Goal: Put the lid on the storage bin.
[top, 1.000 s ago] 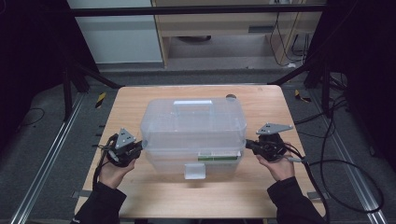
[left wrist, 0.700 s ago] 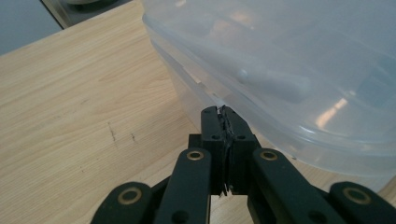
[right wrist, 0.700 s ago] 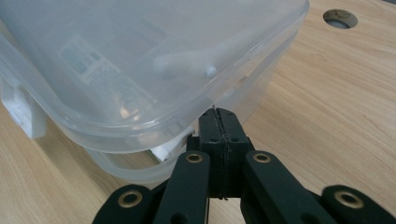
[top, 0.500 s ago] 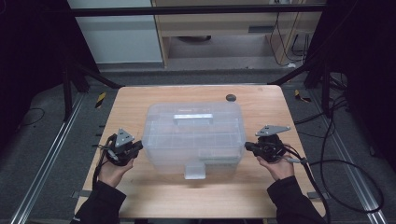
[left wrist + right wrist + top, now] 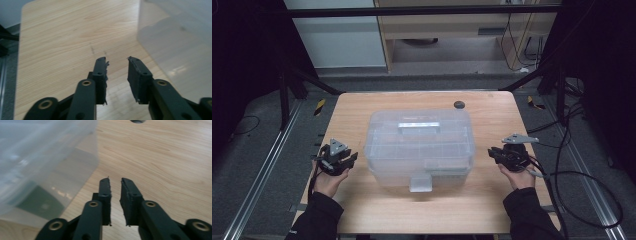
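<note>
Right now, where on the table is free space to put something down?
Bare wood lies behind the clear box up to the small black disc, and along the table near edge. Both sides are crowded by the left claw and right claw.

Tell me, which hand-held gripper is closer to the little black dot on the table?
Right. The right hand-held gripper sits below-right of the black dot; the left hand-held gripper is across the clear box.
</note>
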A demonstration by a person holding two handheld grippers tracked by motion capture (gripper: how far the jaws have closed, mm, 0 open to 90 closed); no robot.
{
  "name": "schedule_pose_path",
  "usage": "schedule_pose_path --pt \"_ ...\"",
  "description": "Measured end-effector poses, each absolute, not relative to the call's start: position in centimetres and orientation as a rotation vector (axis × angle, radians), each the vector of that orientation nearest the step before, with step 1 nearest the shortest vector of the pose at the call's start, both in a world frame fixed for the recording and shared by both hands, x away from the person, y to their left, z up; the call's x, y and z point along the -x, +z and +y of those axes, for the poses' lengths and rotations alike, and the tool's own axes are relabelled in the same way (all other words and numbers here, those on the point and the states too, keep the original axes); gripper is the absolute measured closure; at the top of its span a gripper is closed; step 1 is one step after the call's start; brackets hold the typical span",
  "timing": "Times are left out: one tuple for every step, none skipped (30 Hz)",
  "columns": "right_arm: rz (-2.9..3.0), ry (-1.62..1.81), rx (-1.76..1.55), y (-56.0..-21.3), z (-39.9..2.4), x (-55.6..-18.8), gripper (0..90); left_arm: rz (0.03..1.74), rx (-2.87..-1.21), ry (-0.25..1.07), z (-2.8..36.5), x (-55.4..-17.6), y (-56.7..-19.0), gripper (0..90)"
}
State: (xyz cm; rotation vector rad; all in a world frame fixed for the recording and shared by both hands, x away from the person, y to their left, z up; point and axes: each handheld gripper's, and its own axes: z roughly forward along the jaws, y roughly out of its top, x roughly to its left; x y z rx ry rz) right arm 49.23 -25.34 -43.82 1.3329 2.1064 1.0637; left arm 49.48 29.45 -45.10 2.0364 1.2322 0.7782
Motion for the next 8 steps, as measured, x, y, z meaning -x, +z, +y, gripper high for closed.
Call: schedule_pose_path --pt "2.085 1.072 -1.351 -44.0 -25.7 -49.3 70.8 1.245 -2.029 0.793 29.8 -49.6 -45.4 60.2" --pt "2.068 1.073 -1.364 -44.2 -26.1 -49.4 68.2 1.256 -2.028 0.796 30.0 -49.7 -45.5 57.5" --pt "2.050 1.069 -1.379 -44.3 -26.4 -49.4 65.0 1.268 -2.024 0.797 30.3 -49.8 -45.7 55.2" --pt "2.036 1.066 -1.384 -44.5 -26.7 -49.5 62.0 1.279 -2.023 0.796 30.5 -49.9 -45.9 53.4" --pt "2.023 1.059 -1.384 -44.6 -26.9 -49.6 59.0 1.287 -2.022 0.797 30.6 -49.9 -46.0 51.4" --pt "2.011 1.057 -1.400 -44.7 -27.0 -49.5 56.3 1.295 -2.018 0.799 30.8 -50.0 -46.1 50.0" --pt "2.001 1.057 -1.406 -44.8 -27.2 -49.6 53.9 1.304 -2.019 0.804 30.9 -50.1 -46.2 48.8" --pt "1.998 1.061 -1.407 -44.9 -27.3 -49.6 51.5 1.307 -2.019 0.808 30.9 -50.1 -46.2 47.1"
